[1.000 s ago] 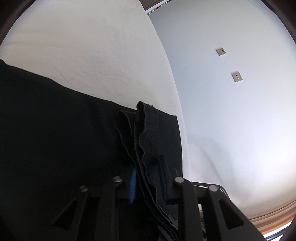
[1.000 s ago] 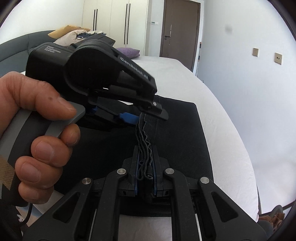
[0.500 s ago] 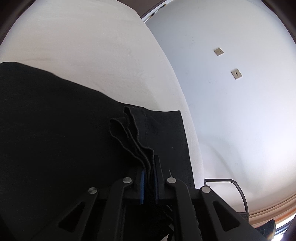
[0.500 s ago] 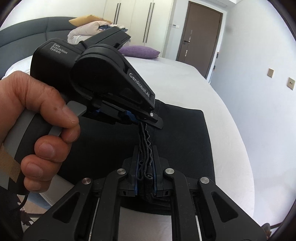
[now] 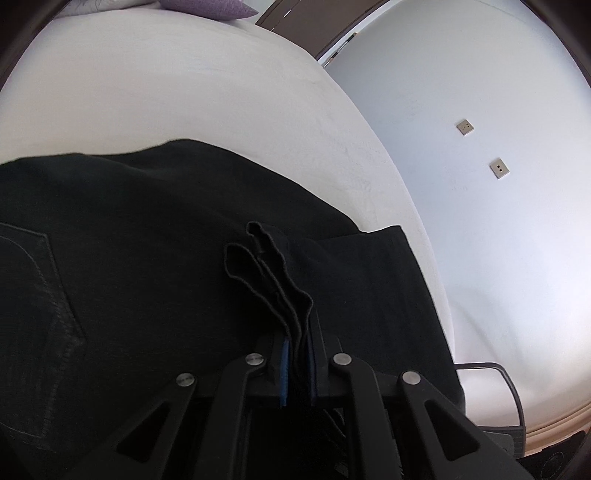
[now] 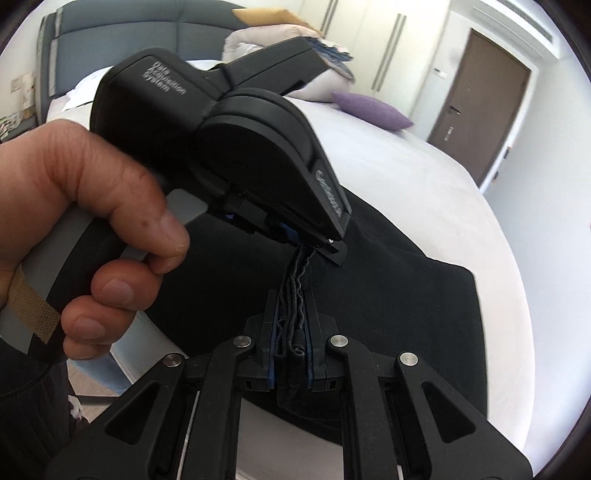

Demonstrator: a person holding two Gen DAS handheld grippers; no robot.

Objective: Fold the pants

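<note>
Black pants [image 5: 147,266] lie on a white bed, a back pocket showing at the left in the left wrist view. My left gripper [image 5: 299,332] is shut on a bunched stack of hem edges [image 5: 273,273] that sticks up between its fingers. In the right wrist view the pants [image 6: 406,295] spread over the bed, and my right gripper [image 6: 291,328] is shut on the same bunched hem [image 6: 295,291]. The left gripper [image 6: 317,243], held by a hand, pinches that hem just beyond the right one.
The white bed [image 5: 184,92] has its edge at the right by a white wall with two sockets [image 5: 498,168]. A purple pillow [image 6: 373,110], a grey headboard [image 6: 129,33] and a brown door [image 6: 487,103] are at the far end.
The left gripper has closed fully on the hem stack. Both grippers have moved with the hem over the pants toward the headboard end, and the back pocket has come into view.
</note>
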